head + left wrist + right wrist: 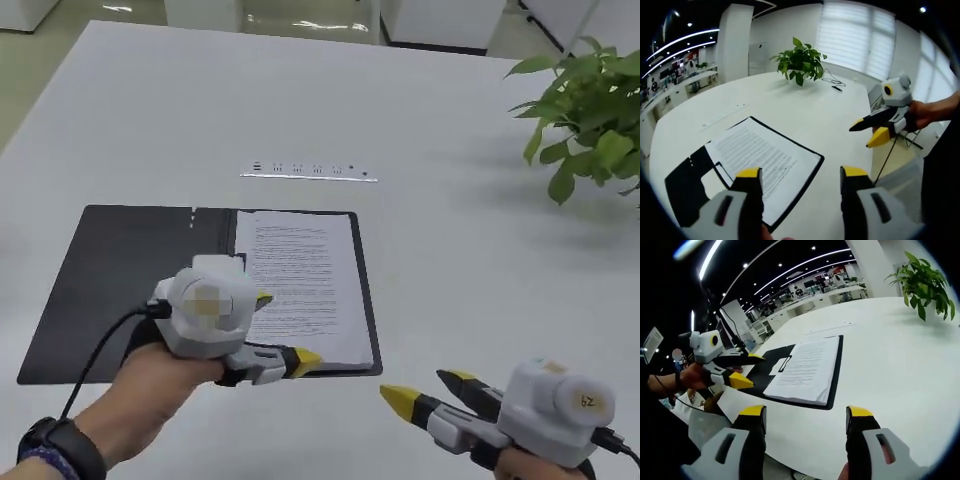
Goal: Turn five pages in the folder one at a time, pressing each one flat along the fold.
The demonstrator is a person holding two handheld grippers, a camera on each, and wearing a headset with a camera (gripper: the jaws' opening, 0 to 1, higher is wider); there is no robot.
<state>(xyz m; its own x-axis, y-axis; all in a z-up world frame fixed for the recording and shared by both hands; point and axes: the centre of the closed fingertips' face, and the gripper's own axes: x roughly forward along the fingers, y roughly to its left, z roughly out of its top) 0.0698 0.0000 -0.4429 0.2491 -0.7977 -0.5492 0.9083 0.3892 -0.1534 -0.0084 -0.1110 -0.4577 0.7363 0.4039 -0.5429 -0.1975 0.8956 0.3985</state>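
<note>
Two tools up, both spread wide and gripping nothing. Starting at the left: folder (130,290) lying open and flat on the white surface (450,200), black inside cover bare on that side. Next along, left tool (285,330) hanging over the lower part of the printed page stack (305,250), jaws released, probably parked there for pinning the paper or pressing along the fold after a turn. Can't tell whether touching the sheet or just above it. Then the right tool (428,388), off the folder's near right corner, close but apart, tips aimed back at it, released too. Guessing lined up to pinch the free page edge, so no turn started yet by the look of it. Farther right, potted plant (590,110), well clear of everything. Just beyond the folder, socket strip (310,170) sunk into the surface. Roomwise: open-plan office, ceiling light strips, big windows with blinds.
</note>
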